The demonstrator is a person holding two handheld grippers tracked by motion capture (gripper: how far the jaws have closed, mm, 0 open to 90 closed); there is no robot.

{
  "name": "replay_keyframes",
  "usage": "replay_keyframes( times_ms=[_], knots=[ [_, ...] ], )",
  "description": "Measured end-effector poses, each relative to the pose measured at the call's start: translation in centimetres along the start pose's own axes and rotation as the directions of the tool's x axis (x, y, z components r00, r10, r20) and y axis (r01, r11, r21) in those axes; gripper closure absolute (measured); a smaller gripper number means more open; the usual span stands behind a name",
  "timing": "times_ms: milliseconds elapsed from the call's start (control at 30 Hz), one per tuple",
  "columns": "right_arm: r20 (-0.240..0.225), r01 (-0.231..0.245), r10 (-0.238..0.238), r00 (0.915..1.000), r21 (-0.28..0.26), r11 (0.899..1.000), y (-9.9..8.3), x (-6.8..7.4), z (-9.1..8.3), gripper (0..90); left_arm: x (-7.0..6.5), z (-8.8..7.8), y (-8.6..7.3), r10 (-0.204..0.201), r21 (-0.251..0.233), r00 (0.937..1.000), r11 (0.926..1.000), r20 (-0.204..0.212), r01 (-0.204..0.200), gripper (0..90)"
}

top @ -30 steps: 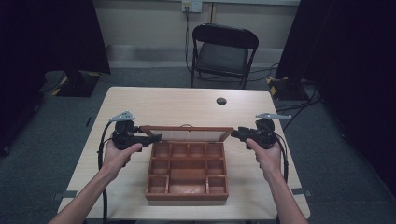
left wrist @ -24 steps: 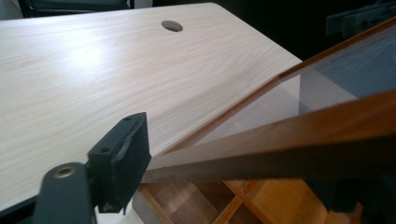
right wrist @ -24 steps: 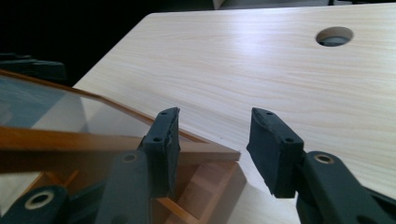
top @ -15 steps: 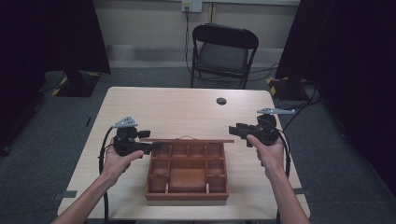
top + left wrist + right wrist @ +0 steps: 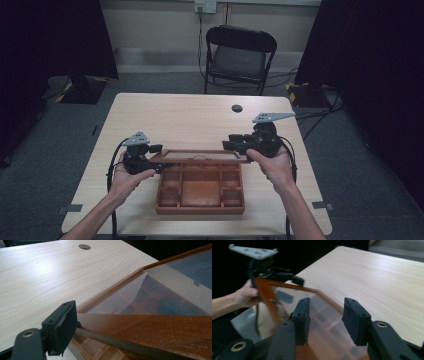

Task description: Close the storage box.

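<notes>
I have a claw in each hand, both at the lid (image 5: 200, 156) of a wooden box (image 5: 200, 210) on the pale, wood-grained table (image 5: 185, 120).

My left claw (image 5: 160, 159) sits at the lid's left end. In the left gripper view one black, blocky pad (image 5: 63, 327) lies against the edge of the lid's smooth reddish-brown rail. The wood covers the other jaw, so I cannot tell whether that claw truly grips. Its jaws have just been opening. Just ahead of the pad the clear pane runs away from me, glossy and flat, with the box's square compartments showing dimly through it. Farther ahead on the table is a small dark round hole (image 5: 84, 246).

My right claw (image 5: 231, 145) is at the lid's right end, raised a little above it. Its two ribbed black pads stand apart with a plain gap, and they have just been closing somewhat. The pane and its thin frame show beyond and below that gap, blurred. I see nothing pressed between the pads.

The lid hangs tilted over the back half of the box, between my two claws. The box itself lies below and nearer to me, its dividers open to view.
</notes>
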State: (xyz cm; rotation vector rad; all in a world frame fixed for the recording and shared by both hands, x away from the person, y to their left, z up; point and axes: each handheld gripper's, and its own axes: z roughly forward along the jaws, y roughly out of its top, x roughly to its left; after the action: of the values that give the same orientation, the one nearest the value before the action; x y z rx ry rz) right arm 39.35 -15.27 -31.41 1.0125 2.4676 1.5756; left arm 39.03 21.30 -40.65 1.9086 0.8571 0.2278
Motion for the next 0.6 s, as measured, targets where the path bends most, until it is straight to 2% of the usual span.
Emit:
replay_keyframes(
  times_ms=[133, 167, 267, 333, 433, 533, 600],
  knots=[
    [-0.032, 0.034, -0.033, 0.9989, 0.025, 0.999, 0.7, 1.2, 0.9, 59.0, 0.0, 0.0, 0.0, -0.01, 0.003, 0.9999, 0.9999, -0.007, 0.01, 16.0],
    [-0.059, 0.039, -0.037, 0.9975, 0.025, 0.999, 1.1, 1.5, 1.3, 60.7, 0.0, 0.0, 0.0, -0.013, 0.003, 0.9998, 0.9999, -0.013, 0.013, 15.9],
    [-0.084, 0.046, -0.043, 0.9955, 0.032, 0.998, 1.5, 1.8, 1.8, 62.2, 0.1, 0.0, -0.2, -0.015, 0.012, 0.9997, 0.9998, -0.02, 0.015, 15.6],
    [-0.142, 0.04, -0.033, 0.9893, 0.05, 0.998, 1.8, 1.9, 2.5, 66.2, 0.2, 0.1, -0.4, -0.017, 0.017, 0.9997, 0.9997, -0.017, 0.018, 15.5],
    [-0.178, 0.045, -0.029, 0.9837, 0.088, 0.995, 1.7, 2.2, 3.4, 69.4, 0.1, 0.2, -0.6, -0.013, 0.03, 0.9997, 0.9995, -0.023, 0.014, 15.3],
    [-0.188, 0.057, -0.03, 0.9816, 0.142, 0.988, 1.3, 2.4, 4.3, 71.6, 0.1, 0.2, -0.7, -0.012, 0.029, 0.9997, 0.9995, -0.02, 0.013, 15.2],
    [-0.202, 0.054, -0.023, 0.9791, 0.152, 0.987, 0.9, 2.4, 4.6, 72.4, 0.2, 0.2, -0.7, -0.015, 0.034, 0.9996, 0.9993, -0.022, 0.016, 15.5]
  ],
)
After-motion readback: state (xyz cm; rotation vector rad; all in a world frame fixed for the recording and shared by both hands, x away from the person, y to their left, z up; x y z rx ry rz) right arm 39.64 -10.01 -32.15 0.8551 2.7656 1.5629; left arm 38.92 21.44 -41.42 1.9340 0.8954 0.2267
